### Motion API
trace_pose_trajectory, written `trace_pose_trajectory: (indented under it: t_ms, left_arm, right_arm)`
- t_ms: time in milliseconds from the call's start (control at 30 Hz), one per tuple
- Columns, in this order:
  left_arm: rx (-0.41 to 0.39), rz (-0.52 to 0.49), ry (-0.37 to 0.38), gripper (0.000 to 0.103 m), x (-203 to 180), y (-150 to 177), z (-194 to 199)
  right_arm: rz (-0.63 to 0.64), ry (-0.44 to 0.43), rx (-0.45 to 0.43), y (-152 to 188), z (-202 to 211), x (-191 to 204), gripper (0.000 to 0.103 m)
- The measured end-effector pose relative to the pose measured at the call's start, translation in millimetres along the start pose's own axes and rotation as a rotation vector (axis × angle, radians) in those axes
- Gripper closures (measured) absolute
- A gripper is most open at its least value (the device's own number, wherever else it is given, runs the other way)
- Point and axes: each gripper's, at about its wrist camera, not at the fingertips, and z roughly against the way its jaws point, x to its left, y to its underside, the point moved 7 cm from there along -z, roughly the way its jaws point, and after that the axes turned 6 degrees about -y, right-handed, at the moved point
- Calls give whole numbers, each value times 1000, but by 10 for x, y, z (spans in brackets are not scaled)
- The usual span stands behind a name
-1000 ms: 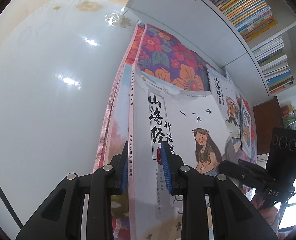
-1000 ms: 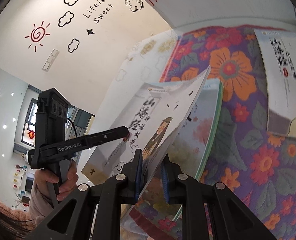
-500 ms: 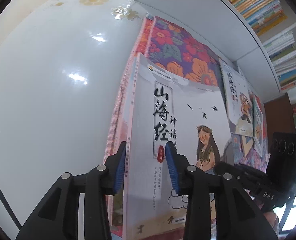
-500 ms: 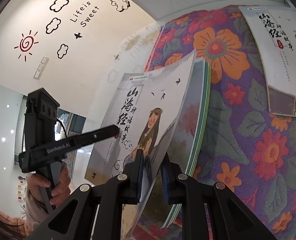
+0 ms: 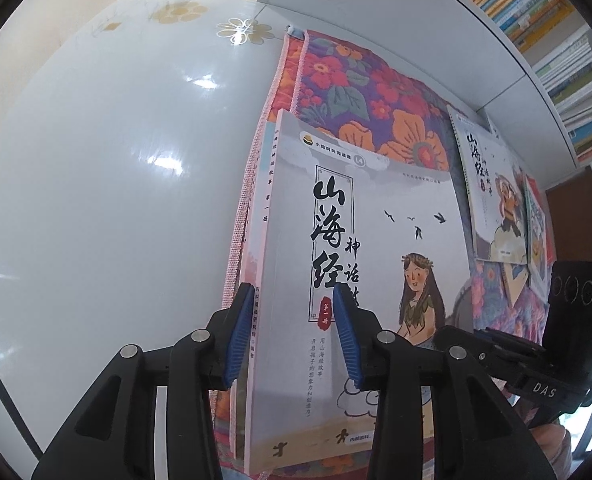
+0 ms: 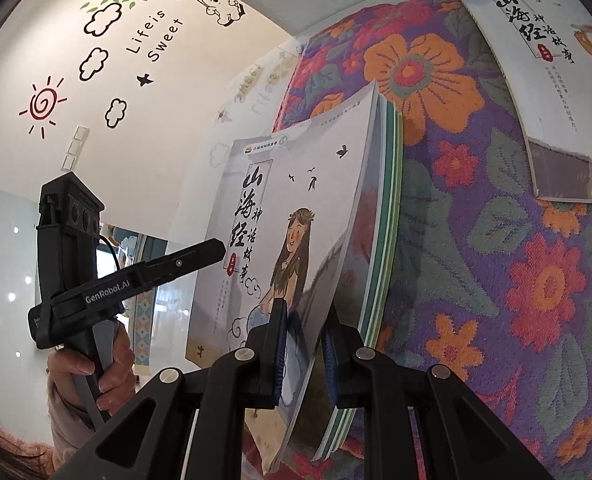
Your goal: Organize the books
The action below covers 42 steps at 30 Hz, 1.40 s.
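Beside the floral cloth (image 6: 475, 240), right claw (image 6: 303, 356) pinches the book (image 6: 280, 240) cover — thin, floppy; left claw (image 5: 292, 336) spread — grip the spine.

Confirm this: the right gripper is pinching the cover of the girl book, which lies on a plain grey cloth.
Wrong about the cloth. The right gripper does pinch the girl book by its cover, but the cloth underneath is purple with orange and red flowers, as the right wrist view shows.

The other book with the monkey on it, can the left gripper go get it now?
Probably yes. The left gripper has open jaws holding nothing, and the monkey book lies uncovered on the flowered cloth, though the right gripper sits partly between.
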Motion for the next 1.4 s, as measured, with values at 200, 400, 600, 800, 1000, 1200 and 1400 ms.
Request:
trace_pose_trajectory:
  t_ms: [200, 400, 600, 800, 1000, 1200, 1400]
  left_arm:
    - [20, 3, -26, 67, 53, -1, -1]
    - [26, 8, -24, 67, 71, 6, -15]
    - [33, 11, -32, 67, 77, 9, -17]
    - [22, 23, -61, 67, 154, -4, 10]
    - [-9, 43, -79, 67, 223, -75, 120]
    - [-38, 40, -100, 67, 154, -110, 207]
    - [-76, 85, -128, 67, 109, -127, 324]
  right_arm:
    - [-24, -18, 2, -2, 12, -22, 86]
    - [-29, -21, 0, -1, 5, -20, 86]
    - [-87, 16, 16, 19, 98, -68, 86]
    - [-99, 87, 46, 46, 174, -123, 86]
    - [-93, 125, 67, 67, 156, -129, 86]
    - [-115, 130, 73, 86, 133, -237, 75]
    - [-132, 63, 46, 95, 259, -276, 74]
